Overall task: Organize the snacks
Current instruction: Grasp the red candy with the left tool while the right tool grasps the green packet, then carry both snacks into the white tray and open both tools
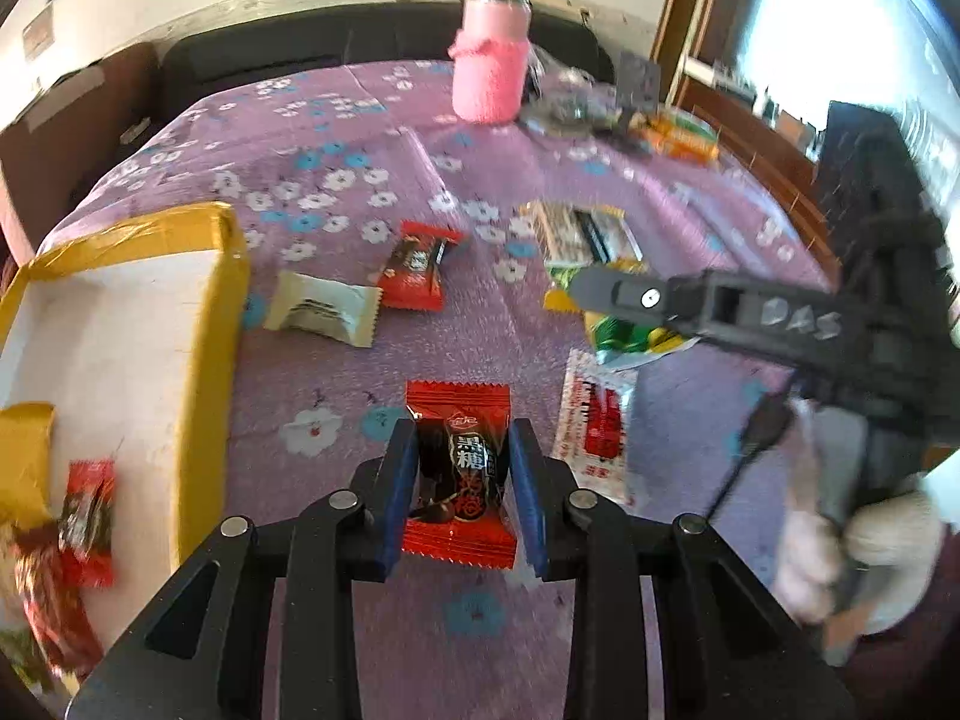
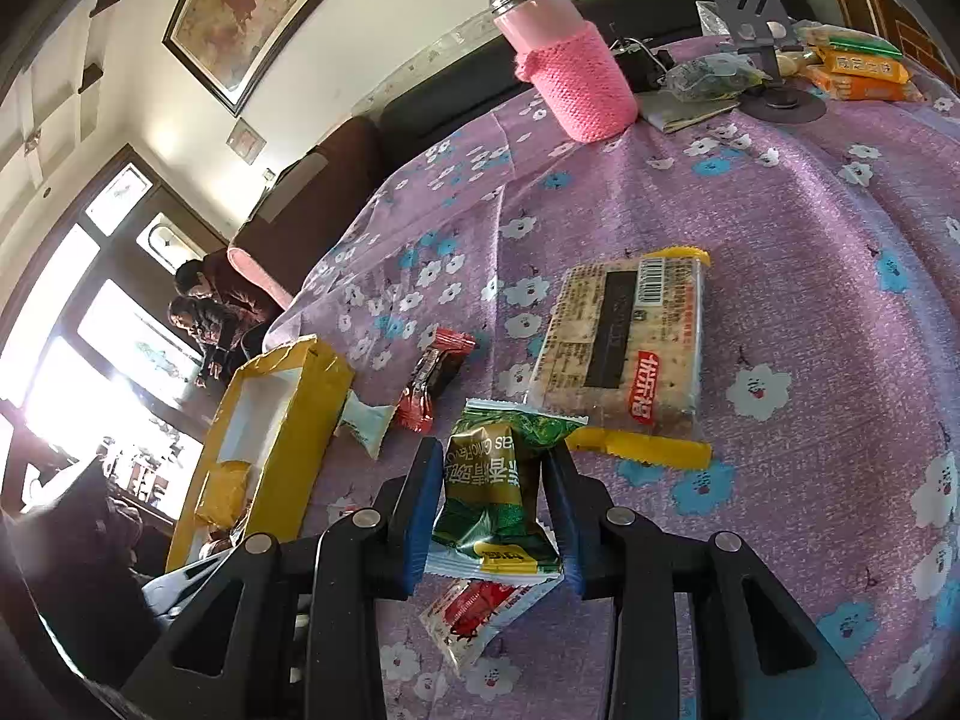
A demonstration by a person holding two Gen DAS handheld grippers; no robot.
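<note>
My left gripper [image 1: 461,450] has its blue pads on either side of a red and black candy packet [image 1: 459,474] that lies on the purple flowered cloth [image 1: 336,396]; whether the pads press it I cannot tell. My right gripper [image 2: 495,468] straddles a green snack packet [image 2: 501,486], pads close to its sides. The right gripper also shows in the left wrist view [image 1: 591,288] over the green packet [image 1: 624,330]. The yellow box [image 1: 108,360] with a white inside stands at the left and holds red candies [image 1: 87,516]. It shows in the right wrist view too [image 2: 282,420].
Loose on the cloth: a cream packet [image 1: 324,309], a second red candy [image 1: 417,267], a white and red sachet [image 1: 597,426], a long cracker pack [image 2: 630,342]. A pink knit-sleeved bottle [image 2: 570,60], a phone stand [image 2: 756,30] and orange packs [image 2: 858,72] stand at the far edge.
</note>
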